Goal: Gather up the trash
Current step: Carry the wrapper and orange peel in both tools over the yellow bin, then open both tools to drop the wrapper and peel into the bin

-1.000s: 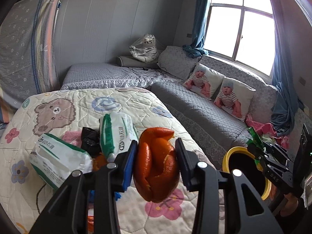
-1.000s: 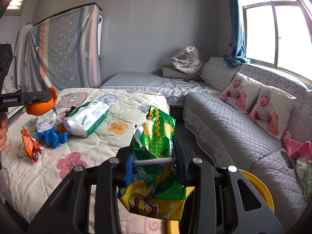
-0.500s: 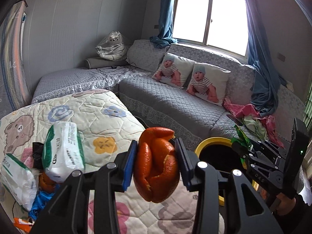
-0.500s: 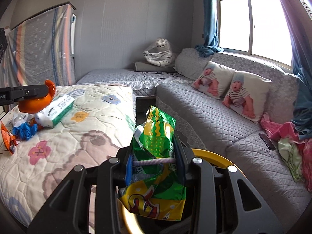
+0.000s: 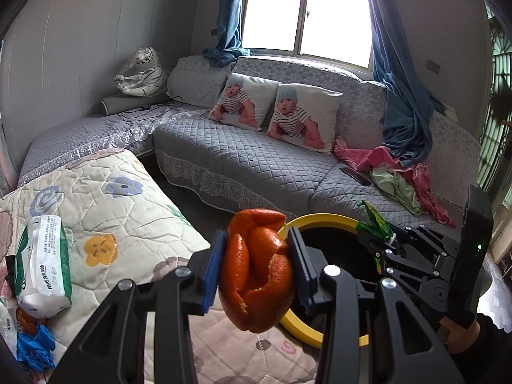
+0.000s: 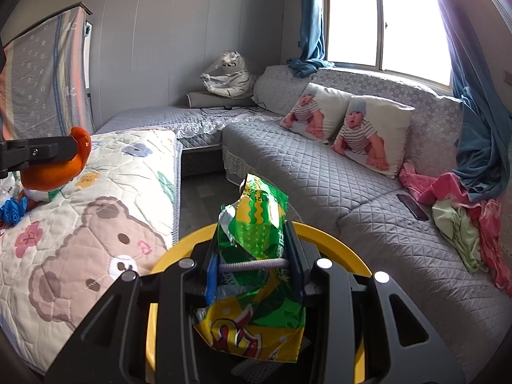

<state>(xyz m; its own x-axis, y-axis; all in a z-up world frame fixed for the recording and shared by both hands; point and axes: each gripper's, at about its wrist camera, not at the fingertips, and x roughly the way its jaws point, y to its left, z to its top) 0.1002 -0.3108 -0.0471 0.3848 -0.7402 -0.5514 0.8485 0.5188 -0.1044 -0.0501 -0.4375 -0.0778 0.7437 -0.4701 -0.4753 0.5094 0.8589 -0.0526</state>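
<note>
No legible text on the tissue pack (image 5: 43, 262) or snack wrapper (image 6: 256, 256)

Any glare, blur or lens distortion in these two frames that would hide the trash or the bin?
Left wrist view: window blown out white, strong fisheye bending, dark corner vignette; orange peel and yellow-rimmed bin sharp. Right wrist view: window overexposed with purple fringing on the curtain; green snack wrapper crisp, hiding part of the bin.
</note>
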